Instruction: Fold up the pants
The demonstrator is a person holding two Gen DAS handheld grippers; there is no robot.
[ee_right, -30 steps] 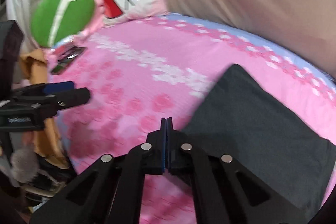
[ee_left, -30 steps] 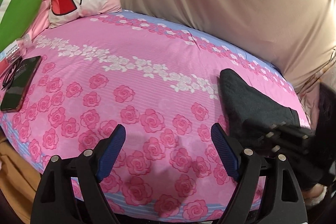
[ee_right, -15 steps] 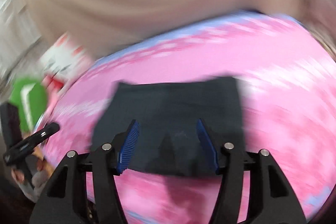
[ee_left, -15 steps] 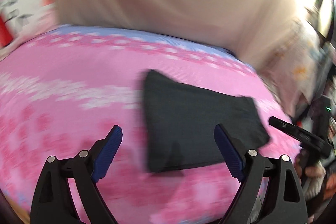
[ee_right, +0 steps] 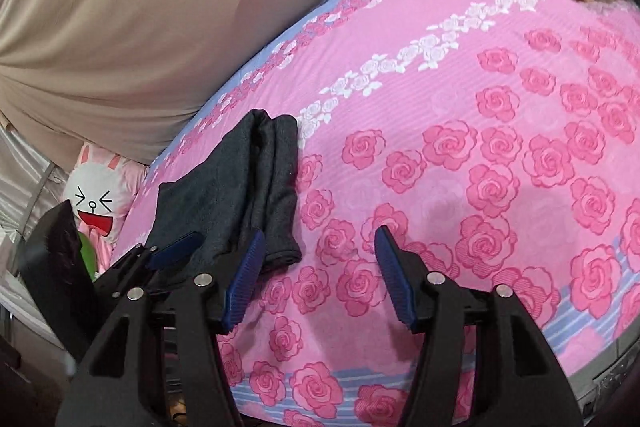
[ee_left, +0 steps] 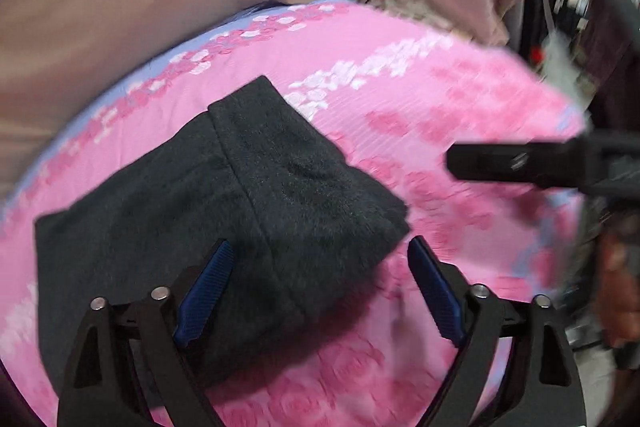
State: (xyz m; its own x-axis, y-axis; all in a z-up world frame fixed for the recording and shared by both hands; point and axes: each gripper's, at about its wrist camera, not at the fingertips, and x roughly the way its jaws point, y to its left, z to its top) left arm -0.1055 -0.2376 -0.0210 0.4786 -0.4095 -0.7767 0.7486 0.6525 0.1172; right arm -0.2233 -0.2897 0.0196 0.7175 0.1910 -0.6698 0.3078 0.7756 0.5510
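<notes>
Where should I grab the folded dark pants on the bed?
Probably the near corner of the dark pants, coming in low from the bed's near edge. The stacked layers end there in a thick, slightly raised edge, already lying between the closing jaws of the left gripper.

left gripper (ee_left: pixel 320 279) fingers apart and closing, right gripper (ee_right: pixel 320 267) fingers apart

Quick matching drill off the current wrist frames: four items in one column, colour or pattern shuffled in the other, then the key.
1. pants
2. bedsheet
3. cushion
4. gripper pads

A. white, cartoon face
B. blue, ribbed
C. dark grey
D. pink, rose print

Pairs: 1-C, 2-D, 3-A, 4-B
</notes>
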